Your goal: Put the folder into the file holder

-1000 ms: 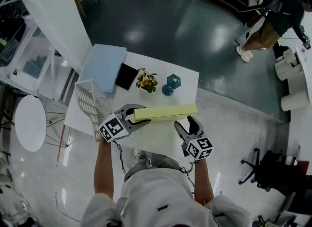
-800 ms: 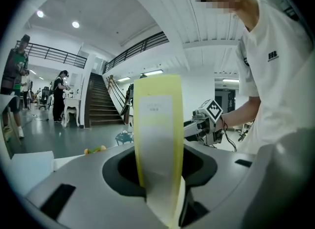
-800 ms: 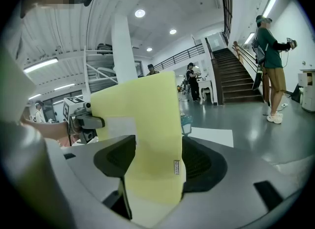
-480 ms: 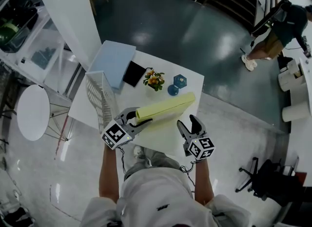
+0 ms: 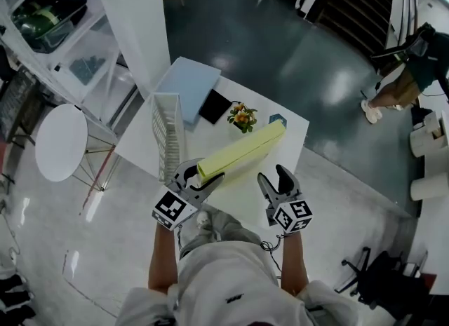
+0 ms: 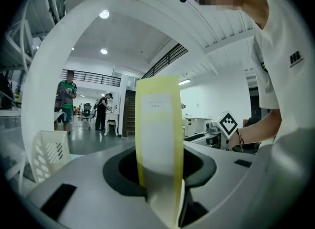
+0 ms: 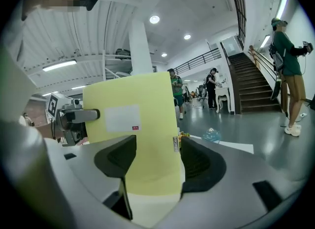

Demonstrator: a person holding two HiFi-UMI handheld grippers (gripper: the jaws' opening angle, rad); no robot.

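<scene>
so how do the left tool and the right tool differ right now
The left tool is shut on one end of the long yellow folder; the right tool has its jaws apart, gripping nothing, with that folder ahead of it. The left tool is beside the white slatted file holder; the right tool is farther from it. Both are grey with a black-and-white marker cube.

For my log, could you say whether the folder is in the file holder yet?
Out: the left gripper grips the folder, apart from the file holder.
</scene>
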